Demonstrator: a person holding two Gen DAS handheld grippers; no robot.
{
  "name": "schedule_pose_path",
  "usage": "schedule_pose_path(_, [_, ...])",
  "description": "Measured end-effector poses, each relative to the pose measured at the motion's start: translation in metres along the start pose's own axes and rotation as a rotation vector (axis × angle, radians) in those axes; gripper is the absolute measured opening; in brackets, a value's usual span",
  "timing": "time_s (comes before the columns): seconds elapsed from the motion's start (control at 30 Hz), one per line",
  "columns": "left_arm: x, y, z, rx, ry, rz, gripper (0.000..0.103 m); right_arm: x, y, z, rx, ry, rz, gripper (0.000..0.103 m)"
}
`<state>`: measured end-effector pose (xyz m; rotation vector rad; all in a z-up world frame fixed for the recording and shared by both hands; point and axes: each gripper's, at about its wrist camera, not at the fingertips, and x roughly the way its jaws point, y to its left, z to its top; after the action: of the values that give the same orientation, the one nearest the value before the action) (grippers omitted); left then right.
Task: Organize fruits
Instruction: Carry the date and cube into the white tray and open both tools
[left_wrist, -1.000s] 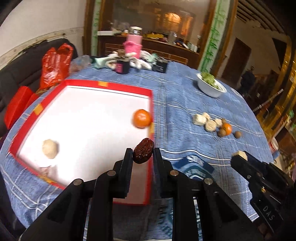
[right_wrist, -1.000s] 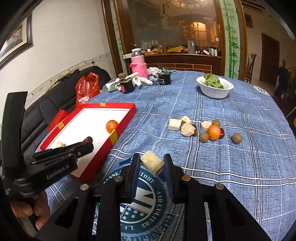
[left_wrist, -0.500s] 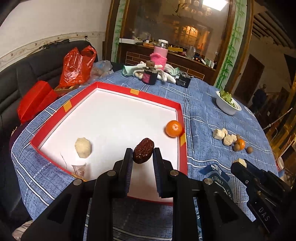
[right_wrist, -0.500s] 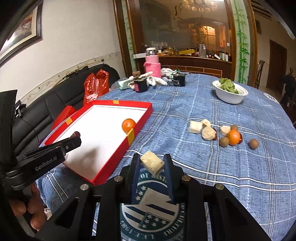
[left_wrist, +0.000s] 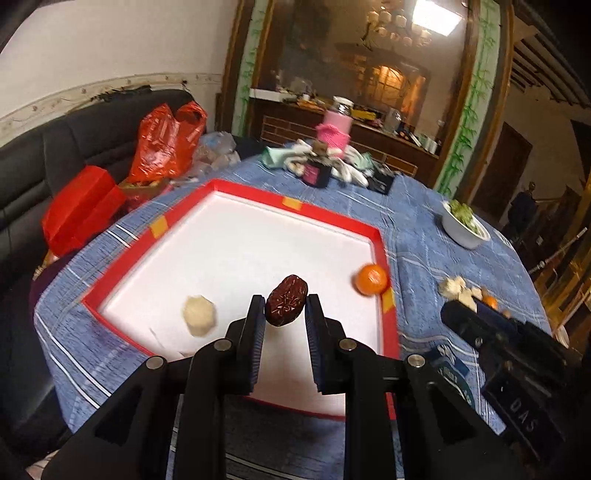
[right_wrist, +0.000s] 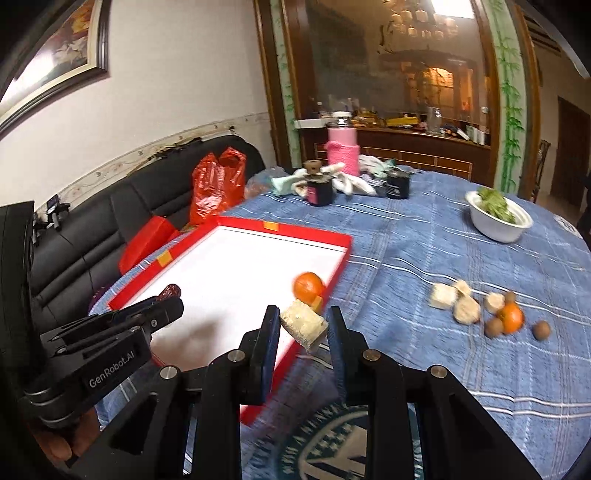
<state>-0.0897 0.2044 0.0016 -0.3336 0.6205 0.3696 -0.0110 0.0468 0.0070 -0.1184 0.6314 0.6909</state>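
Note:
My left gripper (left_wrist: 285, 308) is shut on a dark red date (left_wrist: 286, 300), held above the white floor of the red-rimmed tray (left_wrist: 258, 192). In the tray lie an orange (left_wrist: 371, 279) by the right wall and a pale round piece (left_wrist: 199, 315) near the front. My right gripper (right_wrist: 301, 326) is shut on a pale cube-shaped piece (right_wrist: 303, 325), over the tray's near right corner (right_wrist: 295, 350). From the right wrist view the left gripper (right_wrist: 162, 306) shows at lower left with the date (right_wrist: 170, 291) at its tip.
Loose on the blue cloth lie pale pieces (right_wrist: 454, 301), a second orange (right_wrist: 511, 317) and small brown fruits (right_wrist: 541, 329). A white bowl of greens (right_wrist: 498, 216), dark jars (right_wrist: 319, 186), a pink container (right_wrist: 343, 147) and cloths stand at the back. Red bags (left_wrist: 166, 144) rest on the black sofa.
Both grippers have moved left toward the tray, each keeping its piece. The date now hangs over the tray's inside, and the cube has reached the tray's near right corner.

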Motion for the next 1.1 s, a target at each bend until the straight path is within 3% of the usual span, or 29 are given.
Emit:
schedule_pose_path(0.17, [0.002,0.005,0.004,-0.027,-0.009,0.036,0.019,0.001,0.009,0.000,-0.025,-0.010,0.027,0.026])
schedule_pose_path(0.77, [-0.003,-0.026,0.002,0.035,-0.015,0.058,0.019,-0.020,-0.020,-0.013,0.035,-0.043,0.049,0.026])
schedule_pose_path(1.1, [-0.008,-0.018,0.004,0.011,-0.026,0.069,0.019,-0.026,-0.012,-0.010,0.022,-0.051,0.058,0.026])
